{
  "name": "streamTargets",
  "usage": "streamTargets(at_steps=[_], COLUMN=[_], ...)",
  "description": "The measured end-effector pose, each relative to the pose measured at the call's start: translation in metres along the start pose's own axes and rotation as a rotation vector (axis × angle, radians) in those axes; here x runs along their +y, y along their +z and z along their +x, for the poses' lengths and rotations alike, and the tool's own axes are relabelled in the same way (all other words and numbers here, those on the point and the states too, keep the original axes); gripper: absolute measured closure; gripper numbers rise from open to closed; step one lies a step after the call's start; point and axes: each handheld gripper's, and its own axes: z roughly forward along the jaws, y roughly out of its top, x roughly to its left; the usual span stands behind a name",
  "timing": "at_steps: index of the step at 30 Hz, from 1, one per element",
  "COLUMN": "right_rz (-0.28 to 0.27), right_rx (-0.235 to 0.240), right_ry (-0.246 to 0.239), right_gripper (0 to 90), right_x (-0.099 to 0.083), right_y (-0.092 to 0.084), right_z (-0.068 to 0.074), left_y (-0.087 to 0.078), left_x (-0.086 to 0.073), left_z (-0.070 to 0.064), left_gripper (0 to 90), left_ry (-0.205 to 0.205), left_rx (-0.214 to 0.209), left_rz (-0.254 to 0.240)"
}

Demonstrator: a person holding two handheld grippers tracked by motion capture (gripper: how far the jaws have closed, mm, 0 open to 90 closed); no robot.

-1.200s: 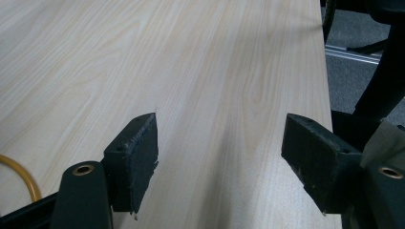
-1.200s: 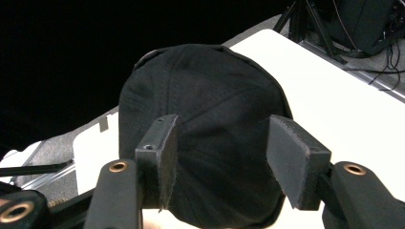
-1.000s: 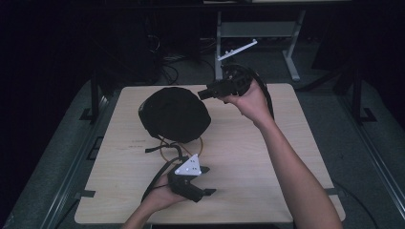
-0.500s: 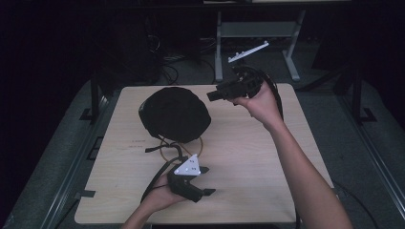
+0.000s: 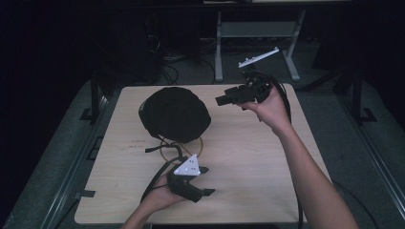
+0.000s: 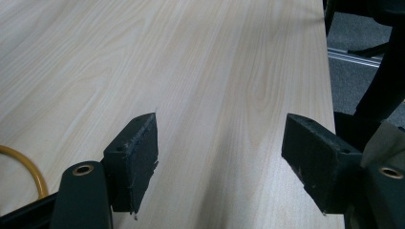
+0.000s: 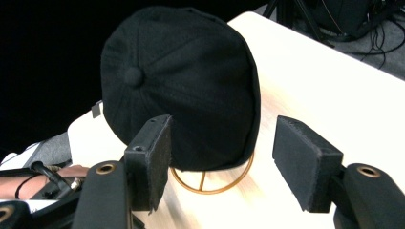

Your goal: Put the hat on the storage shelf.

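A black cap [image 5: 175,113] sits on a gold wire stand [image 5: 199,145] at the back left of the wooden table [image 5: 248,157]. My right gripper [image 5: 220,100] hovers to the cap's right, pointing at it and apart from it. In the right gripper view the cap [image 7: 181,90] and the stand's ring [image 7: 210,183] lie beyond the right gripper [image 7: 222,126]. Its jaws have just been opening and nothing is between them. My left gripper [image 5: 208,181] rests low near the front edge. The left gripper [image 6: 220,126] is open over bare wood.
Black straps and a cable trail from under the cap toward the left hand. A metal frame [image 5: 219,47] and a white strip [image 5: 258,57] stand on the floor behind the table. Dark rails run along both table sides. Part of the gold wire [image 6: 28,167] lies left of the left jaw.
My right gripper has drawn back to the right, away from the cap, and dropped slightly. The left gripper has stayed where it was.
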Motion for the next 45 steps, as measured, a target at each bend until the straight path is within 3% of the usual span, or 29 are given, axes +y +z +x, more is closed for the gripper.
streamTargets(at_steps=[45], right_rz=[0.008], right_rx=[-0.055], right_ry=[0.122], right_gripper=[33.3], right_x=[-0.073], right_y=[-0.03], right_z=[-0.039], left_y=[-0.002], left_x=[0.0], left_z=[0.002], left_gripper=[27.6], left_ry=[0.001], left_rx=[0.016], left_rz=[0.0])
